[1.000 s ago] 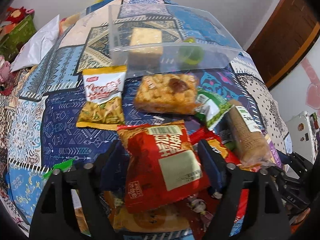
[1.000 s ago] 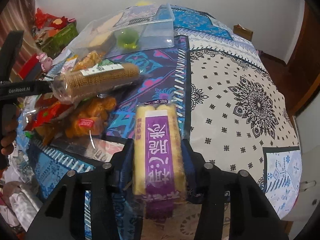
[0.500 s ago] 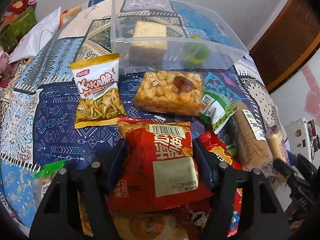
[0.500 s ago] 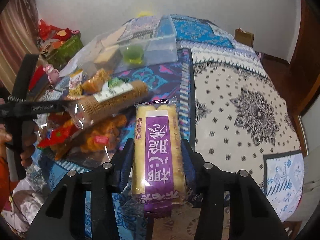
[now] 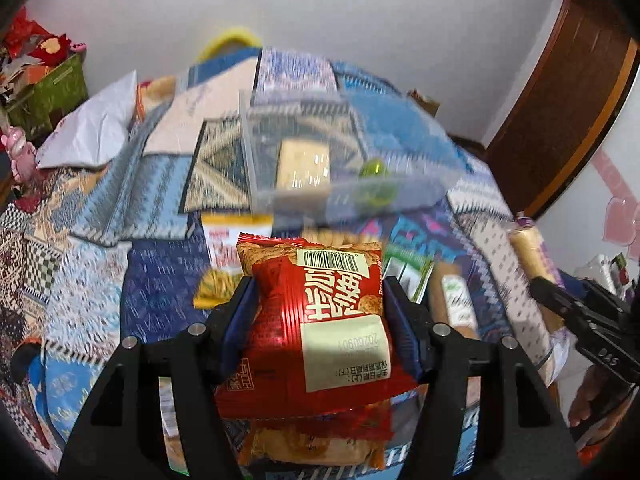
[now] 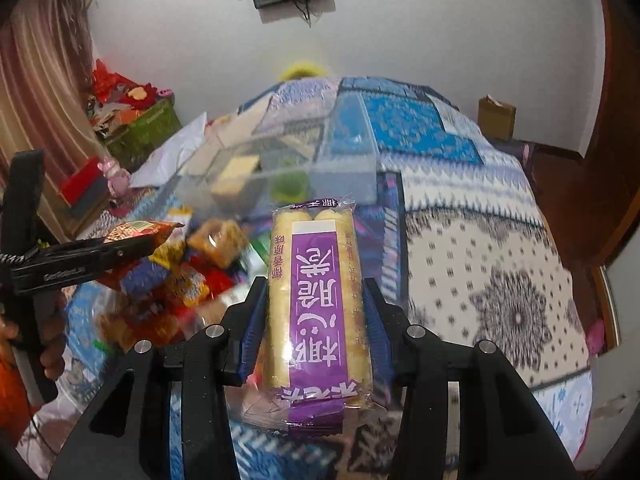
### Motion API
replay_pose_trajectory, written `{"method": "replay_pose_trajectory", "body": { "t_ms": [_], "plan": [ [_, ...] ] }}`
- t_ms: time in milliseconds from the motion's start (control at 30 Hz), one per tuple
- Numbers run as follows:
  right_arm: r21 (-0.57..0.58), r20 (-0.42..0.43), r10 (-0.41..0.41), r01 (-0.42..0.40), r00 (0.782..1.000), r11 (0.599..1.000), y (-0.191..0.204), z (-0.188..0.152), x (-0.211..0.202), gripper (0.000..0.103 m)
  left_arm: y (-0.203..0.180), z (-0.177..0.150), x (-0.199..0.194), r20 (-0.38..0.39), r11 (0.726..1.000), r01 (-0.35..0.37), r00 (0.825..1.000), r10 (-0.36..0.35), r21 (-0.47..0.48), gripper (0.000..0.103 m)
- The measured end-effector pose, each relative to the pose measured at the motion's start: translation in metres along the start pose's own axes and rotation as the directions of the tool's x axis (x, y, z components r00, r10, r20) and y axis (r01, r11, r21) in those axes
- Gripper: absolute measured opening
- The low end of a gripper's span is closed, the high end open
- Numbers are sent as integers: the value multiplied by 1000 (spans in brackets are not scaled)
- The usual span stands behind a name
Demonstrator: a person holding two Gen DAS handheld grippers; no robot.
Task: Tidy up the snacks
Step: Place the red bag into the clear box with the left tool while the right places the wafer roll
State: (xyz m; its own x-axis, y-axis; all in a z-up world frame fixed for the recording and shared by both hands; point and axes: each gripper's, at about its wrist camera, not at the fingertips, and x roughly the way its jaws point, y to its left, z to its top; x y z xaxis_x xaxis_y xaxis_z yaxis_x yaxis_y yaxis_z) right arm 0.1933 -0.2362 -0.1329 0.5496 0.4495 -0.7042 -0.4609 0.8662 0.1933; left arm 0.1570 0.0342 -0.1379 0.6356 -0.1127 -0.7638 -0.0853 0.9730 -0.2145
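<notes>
Up off the patterned quilt-covered bed (image 5: pixel 80 264), the left gripper (image 5: pixel 316 312) has its blue-padded fingers pressed against both sides of a red foil snack packet with a barcode and white label (image 5: pixel 320 320), which stands upright between them and fills the middle of the left wrist view. Beyond the packet's top edge sits the clear rectangular plastic bin (image 5: pixel 332 164), blurred, with a pale yellow block-shaped snack (image 5: pixel 304 168) and a small green round item (image 5: pixel 374 170) inside it.

Likewise the right gripper (image 6: pixel 316 312) is clamped on a long clear-wrapped pack of pale yellow rolls with a purple label (image 6: pixel 316 300), held lengthwise along the fingers, its far end reaching toward the near wall of the same bin (image 6: pixel 344 172).

Only the right wrist view shows the left gripper (image 6: pixel 88 258) from the side, to the left of the bin, with the red packet's corner (image 6: pixel 140 228) poking out ahead of it, above a blurred heap of loose snack packets (image 6: pixel 192 268). Only the left wrist view shows the right gripper (image 5: pixel 580 312) at the far right, the pack of rolls (image 5: pixel 528 252) jutting from it, and a brown biscuit tube (image 5: pixel 452 300) lying on the bed right of the red packet.

Right of the bin, the white medallion-print stretch of bedspread (image 6: pixel 500 280) is bare out to the bed's edge.
</notes>
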Motion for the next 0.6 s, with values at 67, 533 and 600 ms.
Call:
{"method": "replay_pose_trajectory", "body": {
  "t_ms": [67,533,600],
  "plan": [
    [-10,19,3,-3,1000,1000,4,13,3,43,0,9,-5,22,1000,8,1000,-8,-3,62],
    [-35,105,31,-27,994,999,14,93,41,43,-7,84,5,135,999,20,991,-23,26,62],
    [-34,104,27,-23,994,999,12,101,52,43,-9,94,16,135,999,26,990,-30,30,62]
  ]
}}
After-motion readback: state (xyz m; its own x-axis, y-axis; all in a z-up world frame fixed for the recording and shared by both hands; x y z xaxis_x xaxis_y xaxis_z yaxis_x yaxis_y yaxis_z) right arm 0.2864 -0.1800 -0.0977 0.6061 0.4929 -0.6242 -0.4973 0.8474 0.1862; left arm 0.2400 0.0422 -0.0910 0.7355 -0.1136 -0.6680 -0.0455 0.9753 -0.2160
